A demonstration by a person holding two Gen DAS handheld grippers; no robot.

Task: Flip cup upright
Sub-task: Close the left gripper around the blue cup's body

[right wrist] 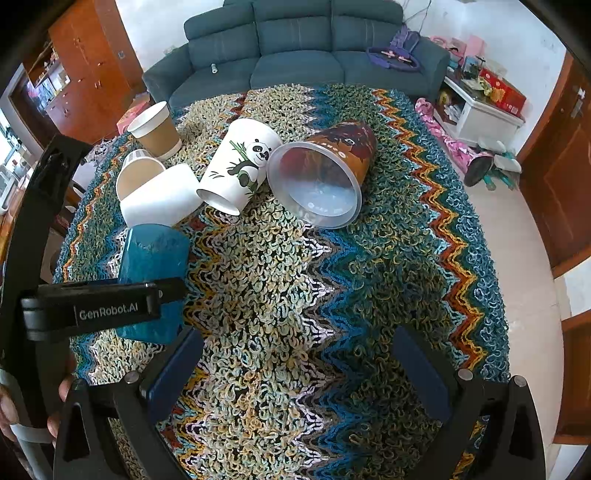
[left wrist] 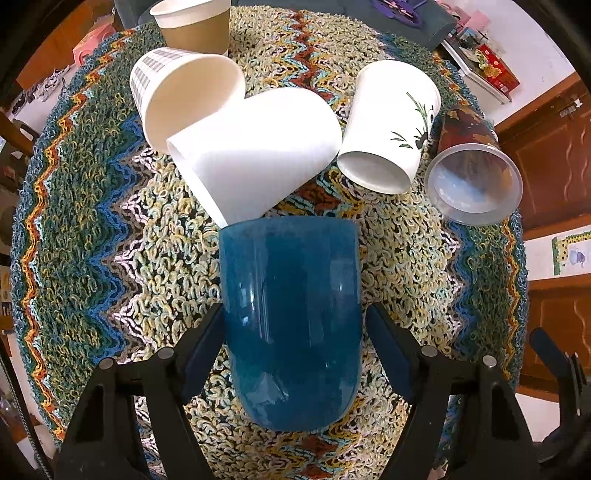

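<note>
The blue cup is a glossy teal ceramic tumbler with no handle, lying on its side on the zigzag knitted cloth. Its rounded base faces the left wrist camera and its far end points toward 12 o'clock, touching or nearly touching the plain white cup. The left gripper straddles it low, one dark pad at 9 o'clock against the cup's flank and the other at 3 o'clock, where a sliver of cloth seems to show between pad and glaze; whether it truly pinches is hard to tell. The right gripper hovers spread wide over bare cloth, nothing between its pads, with the blue cup at its 10 o'clock. Beyond the blue cup, the tipped cups crowd from 11 to 1 o'clock: a grid-patterned cup, a panda cup and a clear-rimmed brown cup, with a brown paper cup upright behind them. Open cloth lies at 3 and 9 o'clock.
</note>
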